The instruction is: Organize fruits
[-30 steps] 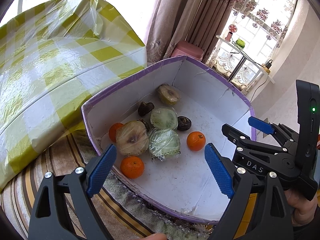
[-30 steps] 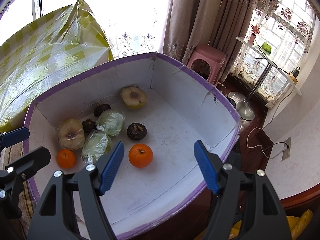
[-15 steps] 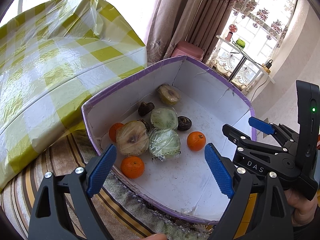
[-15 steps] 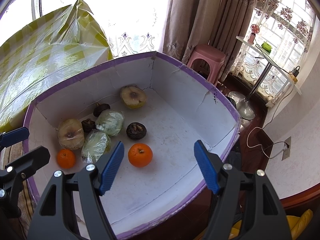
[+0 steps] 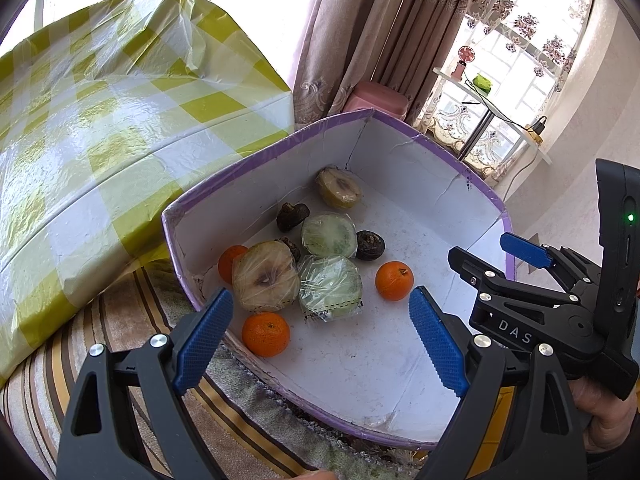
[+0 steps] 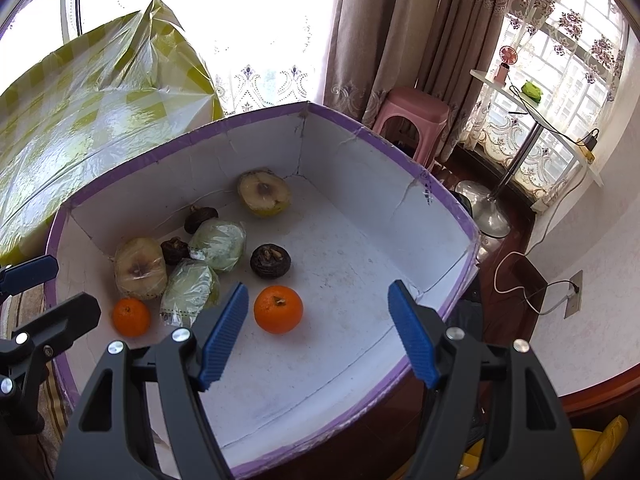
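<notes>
A white box with a purple rim (image 5: 432, 148) (image 6: 400, 152) holds the fruit. In it lie three oranges (image 5: 265, 334) (image 5: 394, 280) (image 5: 229, 257), two plastic-wrapped green halves (image 5: 330, 292) (image 5: 329, 235), a wrapped brownish half (image 5: 265, 275), a bare cut half (image 5: 339, 188) and three dark shrivelled fruits (image 5: 370, 245). My left gripper (image 5: 320, 340) is open and empty above the box's near edge. My right gripper (image 6: 316, 332) is open and empty, hovering just above and right of one orange (image 6: 278, 309).
A large box wrapped in yellow-checked plastic (image 5: 100, 128) stands left of the fruit box. A striped cloth (image 5: 132, 320) lies under both. A pink stool (image 6: 412, 114), curtains and a small white table (image 6: 536, 120) are behind. The right gripper's body (image 5: 560, 300) shows at the right of the left wrist view.
</notes>
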`<state>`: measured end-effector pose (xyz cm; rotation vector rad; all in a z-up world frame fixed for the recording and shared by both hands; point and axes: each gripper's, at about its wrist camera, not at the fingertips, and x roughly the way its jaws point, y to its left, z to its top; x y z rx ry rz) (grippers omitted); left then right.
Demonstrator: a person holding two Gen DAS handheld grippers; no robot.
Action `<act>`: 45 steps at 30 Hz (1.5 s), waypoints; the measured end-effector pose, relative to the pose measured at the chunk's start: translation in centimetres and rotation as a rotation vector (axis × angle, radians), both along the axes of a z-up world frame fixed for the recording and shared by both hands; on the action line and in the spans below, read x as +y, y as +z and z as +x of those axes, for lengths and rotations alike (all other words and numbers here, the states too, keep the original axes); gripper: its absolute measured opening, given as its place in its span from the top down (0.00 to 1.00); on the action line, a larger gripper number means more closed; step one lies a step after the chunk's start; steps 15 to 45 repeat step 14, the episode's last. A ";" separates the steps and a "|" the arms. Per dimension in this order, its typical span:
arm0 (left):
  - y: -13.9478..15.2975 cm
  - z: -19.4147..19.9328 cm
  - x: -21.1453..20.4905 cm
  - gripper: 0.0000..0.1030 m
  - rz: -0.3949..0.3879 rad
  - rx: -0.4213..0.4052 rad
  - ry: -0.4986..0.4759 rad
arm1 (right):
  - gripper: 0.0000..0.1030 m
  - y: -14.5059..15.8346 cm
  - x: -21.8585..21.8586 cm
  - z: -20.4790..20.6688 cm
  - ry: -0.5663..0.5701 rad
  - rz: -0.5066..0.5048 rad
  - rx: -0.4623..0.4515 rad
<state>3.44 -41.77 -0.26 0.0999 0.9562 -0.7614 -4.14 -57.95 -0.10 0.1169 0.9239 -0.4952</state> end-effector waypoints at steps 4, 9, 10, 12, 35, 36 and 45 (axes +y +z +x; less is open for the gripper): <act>-0.1 -0.1 -0.3 0.16 -0.009 0.000 -0.010 | 0.30 -0.3 -0.1 -0.1 -0.006 -0.001 0.011; 1.8 -0.3 0.6 0.16 -0.072 -0.022 -0.020 | 0.30 0.7 0.9 0.5 0.005 -0.014 -0.003; 2.5 -0.4 1.3 0.16 -0.078 -0.039 -0.001 | 0.30 1.2 1.5 0.7 0.016 -0.010 -0.014; 3.5 -0.2 3.6 0.16 -0.062 -0.058 0.063 | 0.24 2.3 3.4 1.2 0.055 0.006 -0.046; 4.4 -0.1 7.3 0.16 -0.058 -0.063 0.140 | 0.20 3.3 6.5 2.0 0.129 0.029 -0.081; 4.4 -0.1 7.3 0.16 -0.058 -0.063 0.140 | 0.20 3.3 6.5 2.0 0.129 0.029 -0.081; 4.4 -0.1 7.3 0.16 -0.058 -0.063 0.140 | 0.20 3.3 6.5 2.0 0.129 0.029 -0.081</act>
